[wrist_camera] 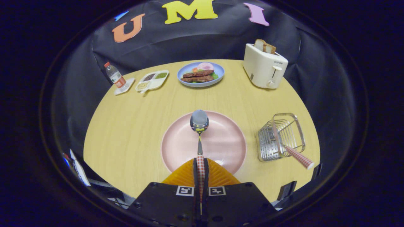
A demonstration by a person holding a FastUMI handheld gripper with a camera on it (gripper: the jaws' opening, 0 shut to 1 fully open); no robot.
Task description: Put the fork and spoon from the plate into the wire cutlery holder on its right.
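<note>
My tool (200, 167) pinches the spoon (199, 126) by its handle, bowl ahead over the plate (176, 142), ready for the holder (279, 137) to its right.

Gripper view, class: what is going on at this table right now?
A person's hand-held gripper is shut on the checked handle of a spoon, holding its bowl above the pink plate. To the plate's right stands the wire cutlery holder, where another checked handle, probably the fork, already leans out. So one utensil looks stowed and the spoon is not yet in. Beyond the plate sit a toaster, a plate of food, a divided tray and a bottle.
</note>
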